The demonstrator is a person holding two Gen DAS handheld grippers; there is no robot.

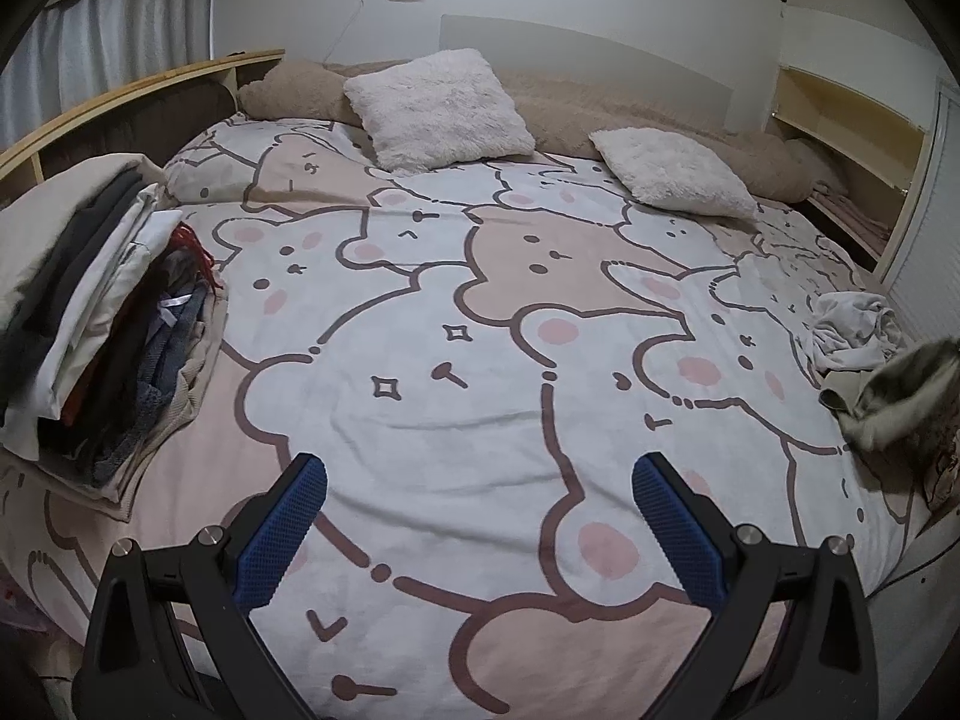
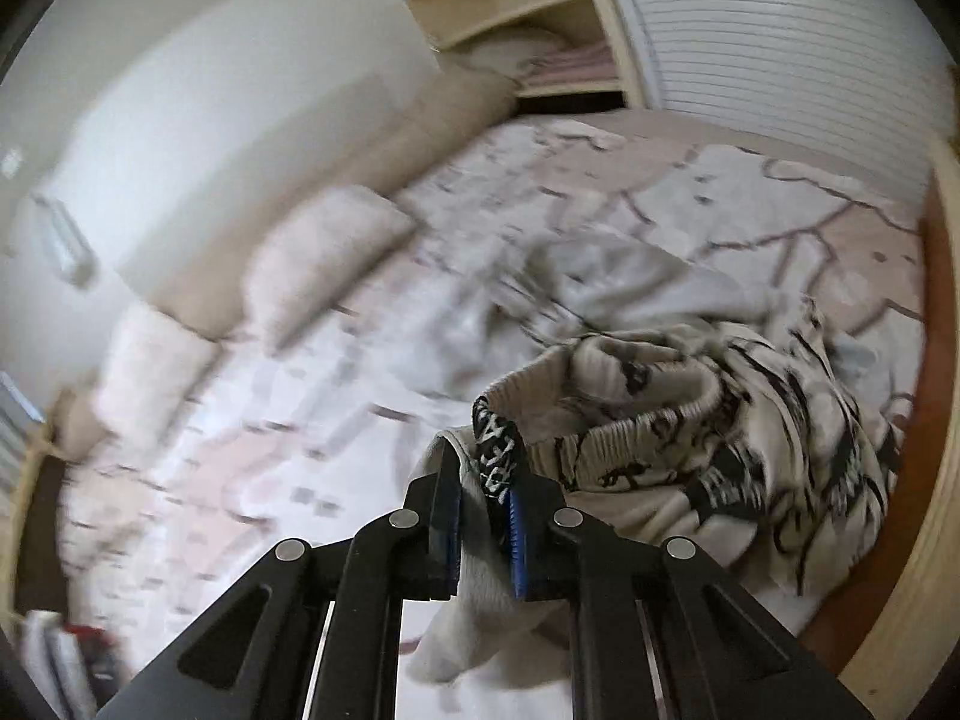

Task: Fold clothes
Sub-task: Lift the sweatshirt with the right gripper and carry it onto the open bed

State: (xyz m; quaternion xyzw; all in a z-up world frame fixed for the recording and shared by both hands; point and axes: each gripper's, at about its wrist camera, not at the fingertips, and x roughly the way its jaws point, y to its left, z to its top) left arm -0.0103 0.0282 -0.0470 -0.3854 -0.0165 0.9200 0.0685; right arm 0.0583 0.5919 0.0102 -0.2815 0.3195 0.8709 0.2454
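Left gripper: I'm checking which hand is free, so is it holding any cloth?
No, the left gripper is open over the bedspread with nothing between its jaws.

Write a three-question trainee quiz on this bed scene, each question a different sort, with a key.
1. True or false: the left gripper is shut on cloth.
2. Multiple choice: the right gripper holds the patterned garment by A) a sleeve, B) its ribbed elastic band, C) a button.
3. Fill in: the stack of folded clothes lies on the ____ side of the bed in the left wrist view.

Key: 1 false; 2 B; 3 left.
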